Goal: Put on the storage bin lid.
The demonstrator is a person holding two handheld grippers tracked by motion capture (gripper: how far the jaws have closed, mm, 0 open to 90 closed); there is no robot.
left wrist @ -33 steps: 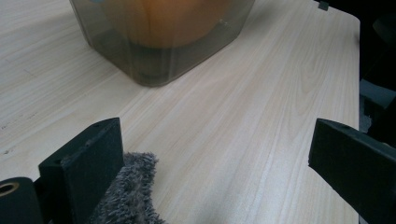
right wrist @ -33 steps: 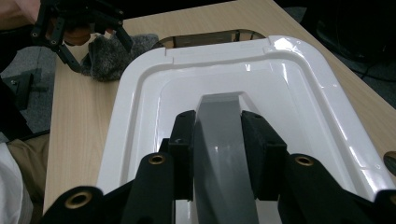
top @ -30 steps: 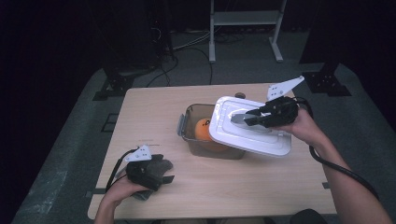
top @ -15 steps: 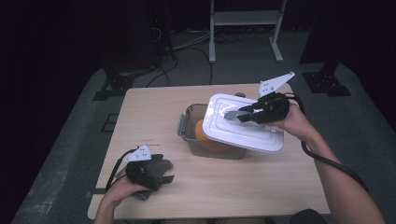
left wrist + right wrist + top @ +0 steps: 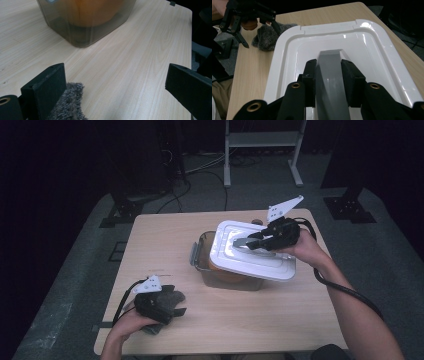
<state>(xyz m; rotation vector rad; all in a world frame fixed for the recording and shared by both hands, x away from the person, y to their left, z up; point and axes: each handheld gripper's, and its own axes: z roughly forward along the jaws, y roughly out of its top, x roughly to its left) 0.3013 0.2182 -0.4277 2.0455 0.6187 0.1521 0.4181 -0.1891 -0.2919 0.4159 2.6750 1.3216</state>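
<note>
Right gripper [image 5: 250, 241]: jaws closed on the grey handle [image 5: 330, 75] of the white lid [image 5: 252, 250], holding the lid tilted above the box.
Lid: covers most of the box; its near edge hangs past the box's front wall.
Box [image 5: 200, 255]: clear, with something orange [image 5: 92, 11] inside, standing right of the table's middle; its left rim shows from under the lid.
Left gripper [image 5: 172, 307]: jaws wide apart, gripping nothing, resting low at the near left.
Cloth [image 5: 67, 105]: grey, fuzzy, under the left gripper and touching one jaw.
Table [image 5: 165, 235]: bare wood between cloth and box, and along the far and left edges.
</note>
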